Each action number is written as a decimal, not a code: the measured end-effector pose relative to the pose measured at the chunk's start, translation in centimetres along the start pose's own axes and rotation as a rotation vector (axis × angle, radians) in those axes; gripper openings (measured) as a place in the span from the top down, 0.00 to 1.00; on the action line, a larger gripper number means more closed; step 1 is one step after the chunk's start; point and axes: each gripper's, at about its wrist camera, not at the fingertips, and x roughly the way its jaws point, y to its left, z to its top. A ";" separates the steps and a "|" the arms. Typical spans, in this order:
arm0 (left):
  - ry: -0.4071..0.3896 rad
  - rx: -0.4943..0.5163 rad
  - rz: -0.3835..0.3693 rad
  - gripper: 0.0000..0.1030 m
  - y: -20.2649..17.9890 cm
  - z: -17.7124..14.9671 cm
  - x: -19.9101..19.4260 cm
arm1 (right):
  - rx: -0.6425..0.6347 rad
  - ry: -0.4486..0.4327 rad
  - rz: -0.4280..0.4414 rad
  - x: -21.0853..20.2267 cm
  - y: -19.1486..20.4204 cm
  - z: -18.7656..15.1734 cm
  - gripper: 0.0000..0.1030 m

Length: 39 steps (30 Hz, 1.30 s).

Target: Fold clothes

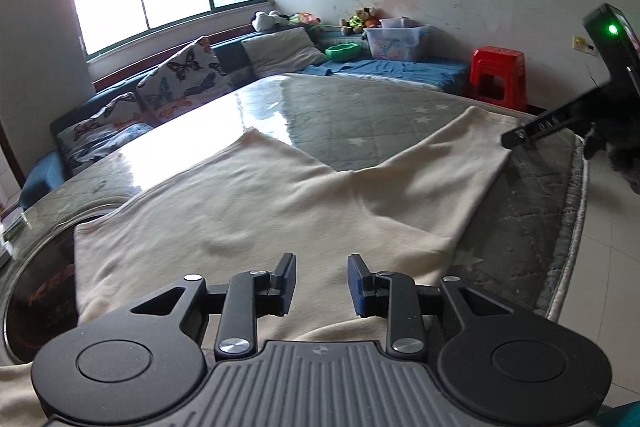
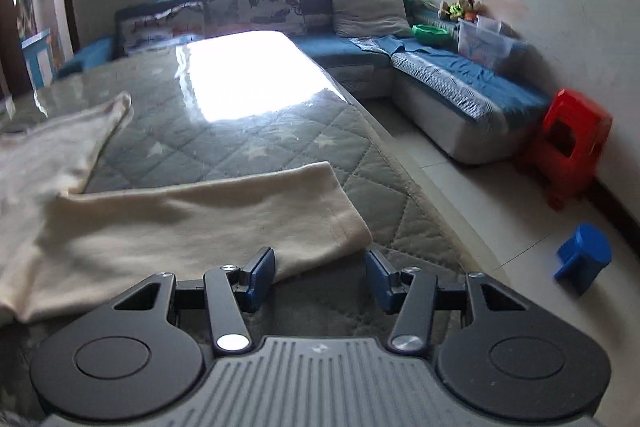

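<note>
A cream garment (image 1: 256, 211) lies spread flat on the quilted grey table cover (image 1: 352, 111), its two long parts fanning away from me. My left gripper (image 1: 322, 281) hovers open over the garment's near body, nothing between its fingers. In the right wrist view the same cream garment (image 2: 192, 223) shows one long part ending at a hem near the table's right edge. My right gripper (image 2: 320, 277) stands open just short of that hem, holding nothing. The right gripper (image 1: 520, 135) also appears in the left wrist view at the far end of that part.
A glossy plastic sheet covers the table cover (image 2: 248, 131). A blue sofa (image 2: 460, 83) with butterfly cushions (image 1: 180, 75) runs behind and to the right. A red stool (image 2: 576, 151) and a blue stool (image 2: 584, 259) stand on the tiled floor. A clear storage bin (image 1: 396, 41) sits on the sofa.
</note>
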 end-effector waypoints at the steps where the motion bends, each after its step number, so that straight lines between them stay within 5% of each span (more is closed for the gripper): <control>1: 0.002 0.001 -0.005 0.70 -0.2 0.0 0.1 | 0.005 -0.005 -0.002 0.2 -0.1 0.1 0.54; 4: 0.008 0.006 -0.014 0.70 -0.7 0.1 0.3 | 0.027 -0.015 -0.003 0.7 -0.3 0.3 0.61; 9: 0.021 0.020 -0.029 0.70 -1.0 -0.1 0.5 | 0.033 -0.056 -0.022 0.4 -0.7 1.1 0.96; 19: 0.035 0.060 -0.042 0.68 -1.7 -0.4 0.7 | 0.027 -0.146 -0.076 0.2 -1.7 3.1 0.97; 24: 0.025 0.060 -0.039 0.67 -1.5 0.1 0.5 | 0.066 -0.077 -0.045 2.1 -2.2 2.4 0.95; 32: 0.011 0.040 -0.032 0.67 -1.3 1.3 1.0 | 0.157 -0.088 0.007 1.4 -3.0 1.4 0.77; 39: 0.037 0.055 -0.048 0.67 -2.4 0.9 1.9 | 0.191 -0.091 0.015 2.4 -3.4 1.3 0.76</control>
